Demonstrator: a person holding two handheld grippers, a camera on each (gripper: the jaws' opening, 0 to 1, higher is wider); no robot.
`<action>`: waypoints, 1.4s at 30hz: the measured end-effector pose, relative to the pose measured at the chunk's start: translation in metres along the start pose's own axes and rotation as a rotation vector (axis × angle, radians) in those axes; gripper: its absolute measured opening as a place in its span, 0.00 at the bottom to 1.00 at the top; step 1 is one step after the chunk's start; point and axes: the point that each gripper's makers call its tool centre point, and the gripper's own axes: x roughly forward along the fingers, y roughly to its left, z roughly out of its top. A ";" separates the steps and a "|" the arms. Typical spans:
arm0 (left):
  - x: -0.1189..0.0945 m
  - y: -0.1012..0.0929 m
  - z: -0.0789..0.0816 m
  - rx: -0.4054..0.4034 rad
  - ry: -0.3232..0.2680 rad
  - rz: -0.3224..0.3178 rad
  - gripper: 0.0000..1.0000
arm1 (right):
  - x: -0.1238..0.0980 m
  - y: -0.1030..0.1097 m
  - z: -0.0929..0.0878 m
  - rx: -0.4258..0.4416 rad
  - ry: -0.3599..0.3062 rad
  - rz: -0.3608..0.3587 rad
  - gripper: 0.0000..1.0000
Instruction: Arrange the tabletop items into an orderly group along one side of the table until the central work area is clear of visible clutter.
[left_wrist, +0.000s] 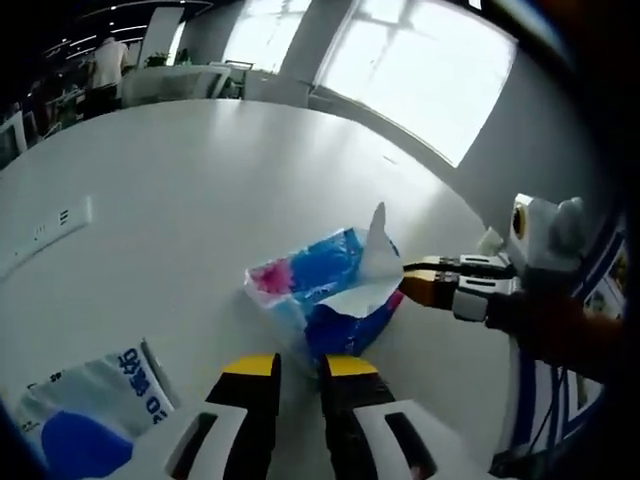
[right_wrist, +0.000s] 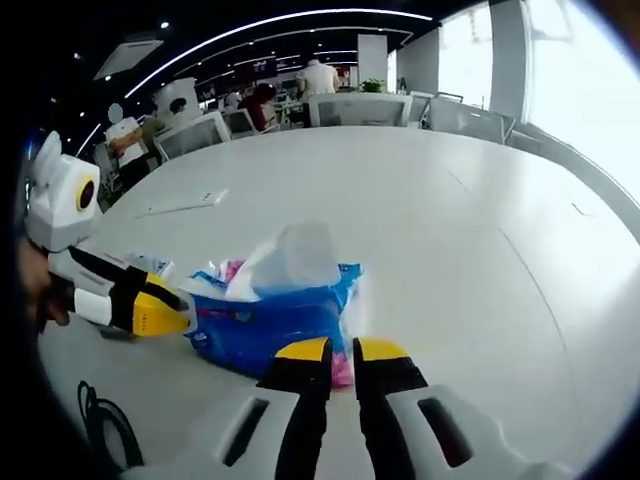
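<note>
Blue-and-pink tissue pack mid-table on a white round table, white tissue sticking up from its torn top. Left gripper nosed against the pack's near end, jaws nearly together, pinching its plastic edge in the left gripper view. Right gripper at the opposite end, yellow-tipped jaws close-set on the wrapper in the right gripper view. Second blue-printed white packet lying apart near the table's edge. Flat white strip farther along the tabletop. Office desks and seated people beyond.
</note>
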 end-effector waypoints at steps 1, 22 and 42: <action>0.001 0.000 0.000 0.001 0.001 0.001 0.12 | 0.000 0.000 0.000 -0.003 0.001 0.000 0.03; -0.008 -0.005 0.005 0.050 -0.015 0.010 0.00 | -0.015 0.006 0.013 -0.032 -0.047 -0.012 0.00; -0.037 0.000 0.002 0.035 -0.061 0.047 0.00 | -0.022 0.023 0.027 -0.062 -0.089 0.028 0.00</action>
